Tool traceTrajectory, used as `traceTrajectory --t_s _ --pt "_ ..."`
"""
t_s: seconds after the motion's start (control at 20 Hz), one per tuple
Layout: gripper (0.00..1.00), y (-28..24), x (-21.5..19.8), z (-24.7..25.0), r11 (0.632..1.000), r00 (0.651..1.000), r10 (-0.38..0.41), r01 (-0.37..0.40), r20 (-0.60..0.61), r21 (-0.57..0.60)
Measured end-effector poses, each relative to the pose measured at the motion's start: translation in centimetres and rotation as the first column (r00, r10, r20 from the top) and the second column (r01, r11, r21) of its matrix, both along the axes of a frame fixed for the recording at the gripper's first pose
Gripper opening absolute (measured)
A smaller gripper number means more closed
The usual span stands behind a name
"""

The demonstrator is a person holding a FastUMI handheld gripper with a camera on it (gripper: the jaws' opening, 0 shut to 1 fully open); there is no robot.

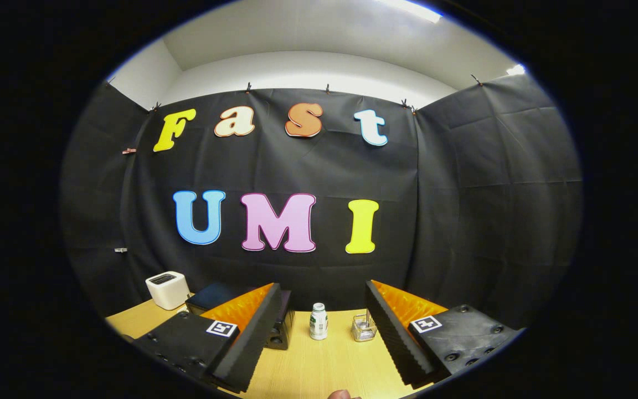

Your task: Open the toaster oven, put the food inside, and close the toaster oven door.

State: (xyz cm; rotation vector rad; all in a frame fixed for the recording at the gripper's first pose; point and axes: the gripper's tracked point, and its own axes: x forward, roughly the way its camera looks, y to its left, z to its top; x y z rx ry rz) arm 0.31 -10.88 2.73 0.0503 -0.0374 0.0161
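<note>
A pale wood-grain tabletop (319, 360) is spreading across the booth's floor of view, w/ black creased cloth hanging as walls on three sides, clipped along the top, and a plain white wall and ceiling showing above under bright strip lighting. The gripper (319, 332) is hovering above the table w/ its two wedge-shaped, ribbed-faced fingers standing wide apart, gripping nothing; each finger's base is carrying a small square black-and-white marker. The dark, boxy toaster oven (214, 295) is sitting at the table's back, beyond and partly behind the left finger, so most of it is hidden – can't tell whether its door is open or shut. Just left of it a small white rounded-corner box w/ a dark slotted top (167, 289) is standing near the cloth. Ahead, between the fingers, a small white cylindrical bottle w/ a green label and white cap (318, 321) is standing upright, and right of it, near the right finger, a little shiny wire-mesh basket (363, 327) is resting on the wood, apart from the bottle.
</note>
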Motion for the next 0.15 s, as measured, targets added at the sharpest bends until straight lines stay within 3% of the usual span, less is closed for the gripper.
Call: traceTrajectory --t_s 0.15 --pt "0.97 -0.24 0.03 0.00 1.000 1.000 -0.006 0.006 0.005 0.003"
